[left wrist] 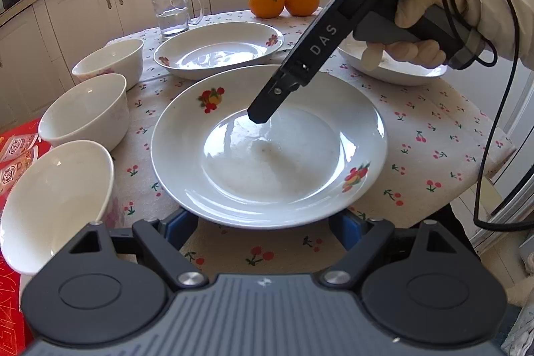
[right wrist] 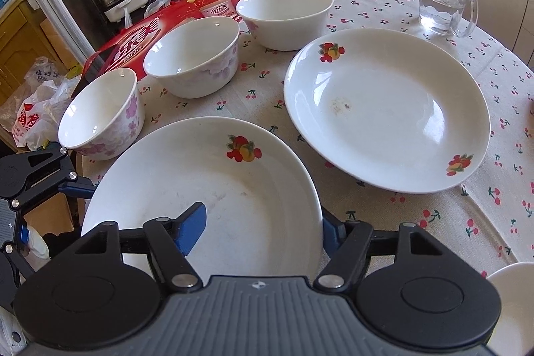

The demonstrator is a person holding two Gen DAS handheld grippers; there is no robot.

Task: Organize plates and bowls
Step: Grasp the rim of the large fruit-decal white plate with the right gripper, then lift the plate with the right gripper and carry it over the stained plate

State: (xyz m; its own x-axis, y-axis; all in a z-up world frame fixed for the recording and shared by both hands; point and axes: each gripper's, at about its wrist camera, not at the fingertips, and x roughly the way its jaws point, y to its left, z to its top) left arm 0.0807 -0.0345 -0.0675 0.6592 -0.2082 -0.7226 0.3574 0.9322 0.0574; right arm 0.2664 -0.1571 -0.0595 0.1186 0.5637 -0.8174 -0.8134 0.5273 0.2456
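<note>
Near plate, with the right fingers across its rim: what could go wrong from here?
The right gripper straddles the rim of the near plate. The plate looks glossy, so it may slip or tip if lifted by one edge. The flowered bowl stands close beside it and could be knocked.

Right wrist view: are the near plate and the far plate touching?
Apart. The right wrist view shows a strip of tablecloth between the near plate and the far plate.
</note>
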